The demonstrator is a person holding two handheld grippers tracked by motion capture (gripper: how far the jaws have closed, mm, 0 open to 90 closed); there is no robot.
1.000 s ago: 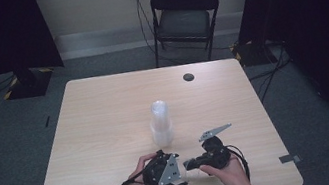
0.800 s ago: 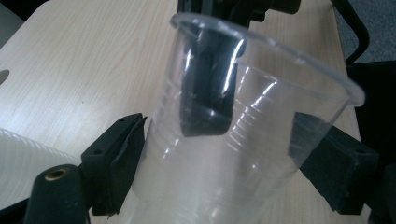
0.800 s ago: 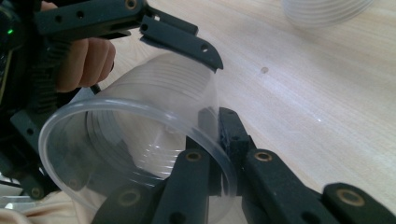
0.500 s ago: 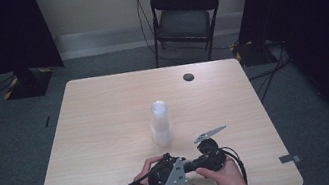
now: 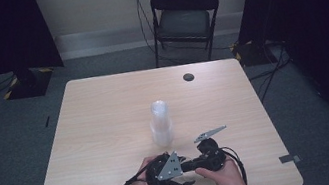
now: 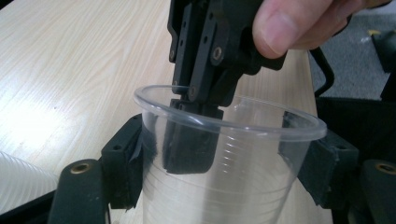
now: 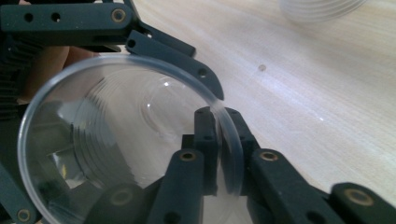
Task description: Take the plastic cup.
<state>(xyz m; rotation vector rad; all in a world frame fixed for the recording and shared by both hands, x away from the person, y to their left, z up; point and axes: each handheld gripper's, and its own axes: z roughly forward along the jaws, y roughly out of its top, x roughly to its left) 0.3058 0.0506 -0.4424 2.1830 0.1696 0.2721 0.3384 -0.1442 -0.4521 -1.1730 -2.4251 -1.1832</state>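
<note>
**High view.** Desk [image 5: 105, 112], pale wood. A stack of cups [image 5: 161, 123] stands upright near centre. Chair [image 5: 185, 18] on the floor beyond the far edge. Both hands at the near edge, tools nose to nose: left tool [image 5: 180, 181] and right tool [image 5: 192, 164] touching or nearly so. Judged a hand-over, w/ a single cup passing from one tool to the other. The cup itself is too small and clear to make out here.

**Left gripper view.** Item: clear plastic cup [image 6: 233, 177], upright, off the desk, mouth up, held between this tool's two jaws. Pads [image 6: 133, 158] sit on opposite sides of the wall just under the rim, approx. half open and pressing on it. Jaws have just been closing, w/ the cup between them. A side grip leaves the mouth free, prob. so the other tool can lift out. The right tool hangs in from above, one jaw inside the cup and one outside. A thumb [image 6: 289, 28] sits on its body. The stack's edge shows at lower left, well apart.

**Right gripper view.** Looks into the cup's mouth. Own jaws are almost closed, pinching the thin rim wall, one jaw each side. They have just been opening, slightly, and contact looks kept. Judged the start of a release now the left tool has the load. Risk: the thin wall may buckle if squeezed further.
</note>
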